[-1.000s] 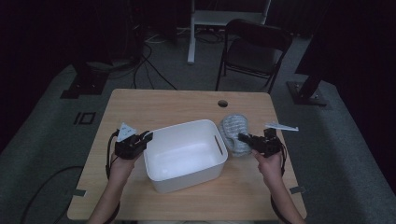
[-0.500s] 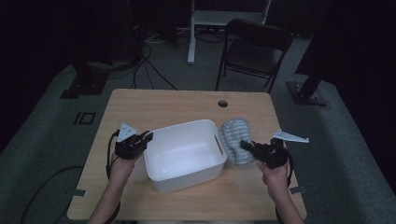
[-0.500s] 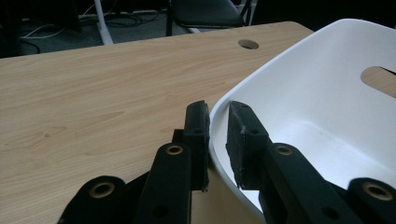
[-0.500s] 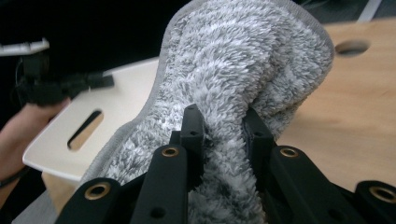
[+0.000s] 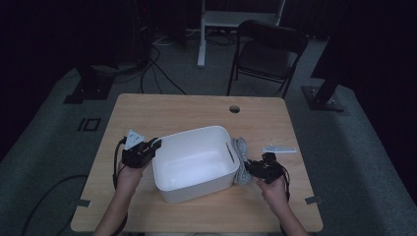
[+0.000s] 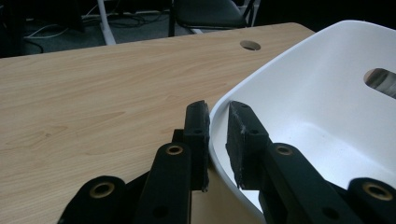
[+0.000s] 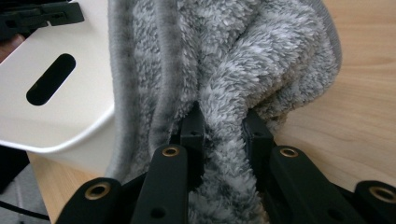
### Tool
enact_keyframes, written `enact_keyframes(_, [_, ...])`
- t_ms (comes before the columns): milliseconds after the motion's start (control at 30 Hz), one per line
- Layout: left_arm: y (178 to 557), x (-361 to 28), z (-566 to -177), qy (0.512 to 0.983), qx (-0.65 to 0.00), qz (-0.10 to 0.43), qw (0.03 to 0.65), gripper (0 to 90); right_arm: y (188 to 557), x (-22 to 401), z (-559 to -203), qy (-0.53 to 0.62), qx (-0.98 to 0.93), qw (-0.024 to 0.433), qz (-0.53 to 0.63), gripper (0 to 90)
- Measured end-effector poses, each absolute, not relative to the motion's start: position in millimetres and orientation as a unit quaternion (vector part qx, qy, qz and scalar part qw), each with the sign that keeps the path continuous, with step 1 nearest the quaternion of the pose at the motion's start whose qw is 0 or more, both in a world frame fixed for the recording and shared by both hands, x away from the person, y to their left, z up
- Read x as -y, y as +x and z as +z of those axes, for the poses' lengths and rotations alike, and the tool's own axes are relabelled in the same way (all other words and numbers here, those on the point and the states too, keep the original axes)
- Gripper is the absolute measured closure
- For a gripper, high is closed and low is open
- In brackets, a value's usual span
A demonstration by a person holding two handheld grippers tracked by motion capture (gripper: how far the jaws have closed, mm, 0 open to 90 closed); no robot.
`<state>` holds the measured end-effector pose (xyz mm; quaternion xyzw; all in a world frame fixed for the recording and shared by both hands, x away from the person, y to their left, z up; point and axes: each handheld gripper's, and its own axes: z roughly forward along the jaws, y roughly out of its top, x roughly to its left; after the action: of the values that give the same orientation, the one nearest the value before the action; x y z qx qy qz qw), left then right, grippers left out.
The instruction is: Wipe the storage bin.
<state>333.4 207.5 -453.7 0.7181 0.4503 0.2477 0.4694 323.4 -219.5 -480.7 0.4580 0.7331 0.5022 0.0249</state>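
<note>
A white plastic bin [image 5: 196, 164] stands in the middle of the wooden table [image 5: 196, 108]. My left gripper [image 5: 150, 146] is shut on its left rim; in the left gripper view the two pads sit either side of the bin's [image 6: 327, 93] thin wall, with the left gripper [image 6: 217, 126] over the rim. A grey fluffy cloth [image 5: 241, 160] lies bunched against the bin's right wall. My right gripper [image 5: 253, 168] is shut on it. In the right gripper view the right gripper [image 7: 219, 126] has its pads sunk into the cloth [image 7: 233, 60], beside the bin [image 7: 70, 112].
A round cable hole [image 5: 234, 108] sits near the table's far edge. A black folding chair [image 5: 268, 51] and a white stand stand on the floor beyond the table. Bare wood stretches along the far half and right of the cloth. The bin's handle slot [image 7: 50, 79] faces the cloth.
My right gripper has moved toward the table's near edge and lower, dragging the grey cloth along the bin's right wall. The left gripper and the bin have stayed put.
</note>
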Motion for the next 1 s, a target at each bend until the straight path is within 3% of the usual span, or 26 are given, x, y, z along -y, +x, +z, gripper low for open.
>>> enact_keyframes(367, [334,-208,-454,0.719,-0.449,0.246,0.47,78.2,347,211,-518,0.48,-0.749,-0.002,0.457,75.8])
enact_keyframes(667, [335,-206,-454,0.72,-0.447,0.247,0.47,78.3,360,208,-489,0.458,-0.746,0.035,0.482,75.7])
enact_keyframes(1000, [335,-205,-454,0.719,-0.45,0.25,0.466,78.3,372,203,-502,0.456,-0.752,0.034,0.475,76.3])
